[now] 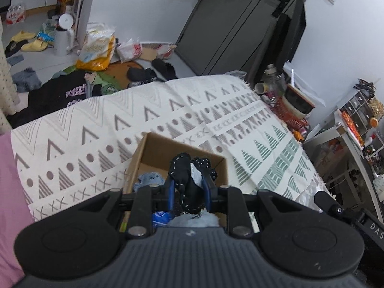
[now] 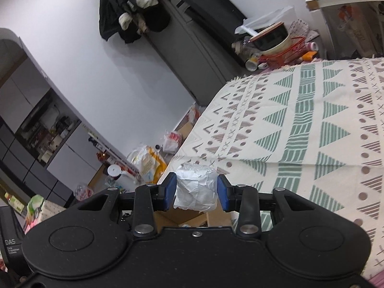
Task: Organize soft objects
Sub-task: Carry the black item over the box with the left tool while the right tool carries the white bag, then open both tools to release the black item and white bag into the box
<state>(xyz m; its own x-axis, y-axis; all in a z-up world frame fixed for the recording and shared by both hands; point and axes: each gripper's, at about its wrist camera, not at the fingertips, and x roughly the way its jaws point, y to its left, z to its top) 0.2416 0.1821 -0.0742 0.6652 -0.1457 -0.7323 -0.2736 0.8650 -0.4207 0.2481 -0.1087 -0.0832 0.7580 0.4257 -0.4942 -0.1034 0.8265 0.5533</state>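
Black sock (image 1: 184,180) pinched between left gripper (image 1: 189,187) pads, over box (image 1: 144,153).

Left gripper (image 1: 189,187): matt black plastic with glossy blue pads, bare metal screw heads. Held cloth (image 1: 182,175): black knit, white-flecked, soft. Box (image 1: 144,153): plain brown cardboard, matt. Bedspread (image 1: 100,124): woven cloth, cream, printed pattern, matt. Right gripper (image 2: 195,188): same matt plastic. Held wad (image 2: 195,187): white paper, crumpled, rough, faintly shiny at its top.
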